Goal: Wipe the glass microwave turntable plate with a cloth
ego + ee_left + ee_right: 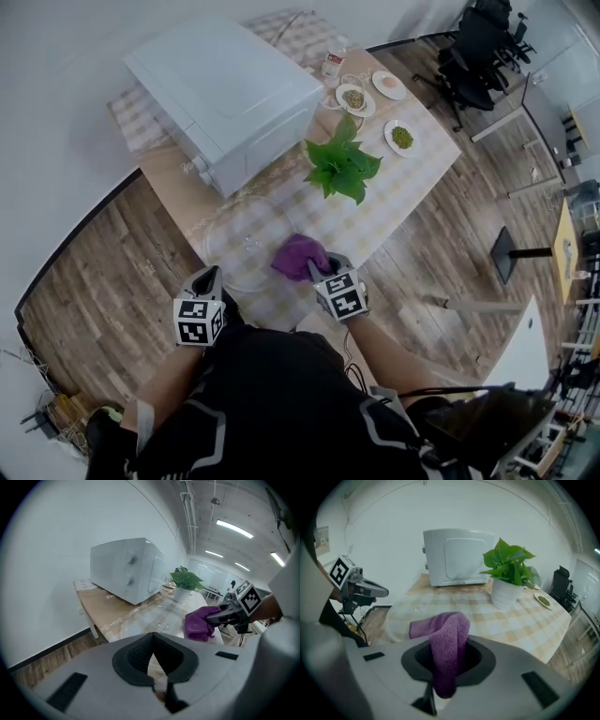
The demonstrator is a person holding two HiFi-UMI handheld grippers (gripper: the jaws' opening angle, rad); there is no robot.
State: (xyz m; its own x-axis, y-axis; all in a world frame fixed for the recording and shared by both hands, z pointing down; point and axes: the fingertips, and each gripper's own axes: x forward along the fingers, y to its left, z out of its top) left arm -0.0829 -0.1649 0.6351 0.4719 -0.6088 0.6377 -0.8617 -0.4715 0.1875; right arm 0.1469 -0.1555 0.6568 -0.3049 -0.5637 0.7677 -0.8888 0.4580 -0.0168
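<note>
Both grippers are closed, right gripper (316, 270) clamping the cloth (298, 255) over the glass plate (234, 246), left gripper (210, 276) apparently empty; wiping mostly remains.

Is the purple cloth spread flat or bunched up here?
Bunched up. The purple cloth is a crumpled wad pinched between the jaws of the right gripper, one fold draping toward the glass plate, not laid flat.

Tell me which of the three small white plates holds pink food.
The farthest plate, pink in its middle; the two plates nearer the potted plant hold greenish food.
</note>
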